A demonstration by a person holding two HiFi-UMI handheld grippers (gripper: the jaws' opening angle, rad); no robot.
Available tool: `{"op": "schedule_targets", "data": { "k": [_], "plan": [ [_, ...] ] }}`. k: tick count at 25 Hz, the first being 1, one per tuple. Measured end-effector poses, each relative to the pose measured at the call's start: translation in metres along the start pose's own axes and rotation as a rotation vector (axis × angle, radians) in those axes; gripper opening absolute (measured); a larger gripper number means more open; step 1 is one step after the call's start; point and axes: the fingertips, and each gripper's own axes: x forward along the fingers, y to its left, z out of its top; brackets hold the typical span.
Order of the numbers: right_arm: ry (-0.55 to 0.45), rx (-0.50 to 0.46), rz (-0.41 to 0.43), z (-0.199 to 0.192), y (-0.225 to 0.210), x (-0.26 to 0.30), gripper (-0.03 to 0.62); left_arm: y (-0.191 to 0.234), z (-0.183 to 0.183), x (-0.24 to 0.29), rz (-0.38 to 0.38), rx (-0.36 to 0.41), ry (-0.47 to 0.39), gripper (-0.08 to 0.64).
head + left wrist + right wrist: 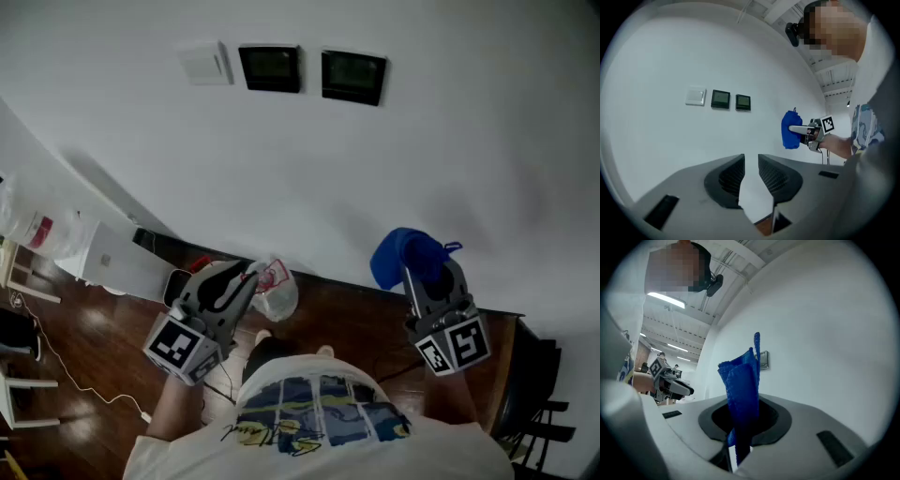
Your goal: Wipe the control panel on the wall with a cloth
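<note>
High on the white wall hang two black control panels [270,67] [353,76], with a white switch plate [204,64] to their left. The left gripper view shows the panels [720,99] [743,102] well ahead. My right gripper [427,272] is shut on a blue cloth [405,255], which stands up from its jaws [740,380]. It hangs low and to the right of the panels, off the wall. My left gripper [246,277] is held low at the left, its jaws a narrow gap apart [751,157] with nothing between them.
A white plastic bag [275,291] lies on the dark wood floor by the black skirting. White furniture [112,262] stands at the left with a cable [75,380] trailing on the floor. A black chair [534,398] is at the right.
</note>
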Motion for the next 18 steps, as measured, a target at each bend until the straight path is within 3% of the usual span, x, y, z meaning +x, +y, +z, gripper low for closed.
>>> {"op": "schedule_targets", "data": {
  "k": [8, 12, 18],
  "plan": [
    [-0.044, -0.176, -0.088, 0.042, 0.002, 0.078, 0.084, 0.073, 0.020, 0.013, -0.073, 0.055, -0.016, 0.067],
    [-0.048, -0.298, -0.096, 0.062, 0.024, 0.126, 0.083, 0.100, 0.016, 0.006, -0.126, 0.023, -0.037, 0.072],
    [-0.011, -0.380, -0.108, 0.075, 0.054, 0.191, 0.083, 0.125, -0.004, -0.006, -0.215, -0.006, -0.027, 0.072]
  ]
}}
